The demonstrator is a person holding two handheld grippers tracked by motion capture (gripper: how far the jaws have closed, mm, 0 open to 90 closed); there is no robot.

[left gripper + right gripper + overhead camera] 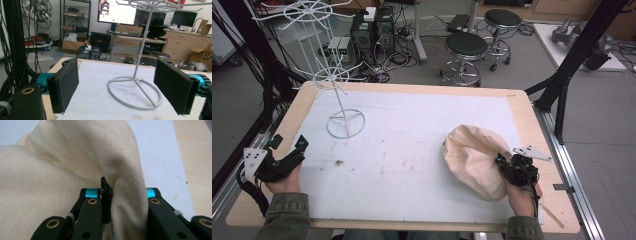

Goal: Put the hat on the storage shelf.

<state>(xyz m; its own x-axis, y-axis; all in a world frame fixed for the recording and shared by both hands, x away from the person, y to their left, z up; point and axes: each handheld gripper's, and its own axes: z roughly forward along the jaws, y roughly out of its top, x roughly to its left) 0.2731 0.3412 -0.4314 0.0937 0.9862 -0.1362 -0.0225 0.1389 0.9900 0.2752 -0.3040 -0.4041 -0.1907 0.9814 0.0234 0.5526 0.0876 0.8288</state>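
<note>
A cream cloth hat (472, 155) lies bunched on the right side of the white mat (412, 125). My right gripper (504, 165) is shut on its near edge. In the right gripper view a fold of the hat (50, 182) is pinched between the closed jaws of the right gripper (110, 191). A white wire display stand (339, 100) rises from a ring base at the mat's far left. My left gripper (289, 150) rests near the table's left edge, open and holding nothing. In the left gripper view the stand (141, 50) is ahead of the left gripper (120, 87), beyond its wide-apart pads.
The wooden table edge (532, 125) borders the mat. Beyond the table stand two stools (466, 47), a second wire rack (309, 15) and computer boxes with cables on the floor. A black frame post (577, 55) slants at the right.
</note>
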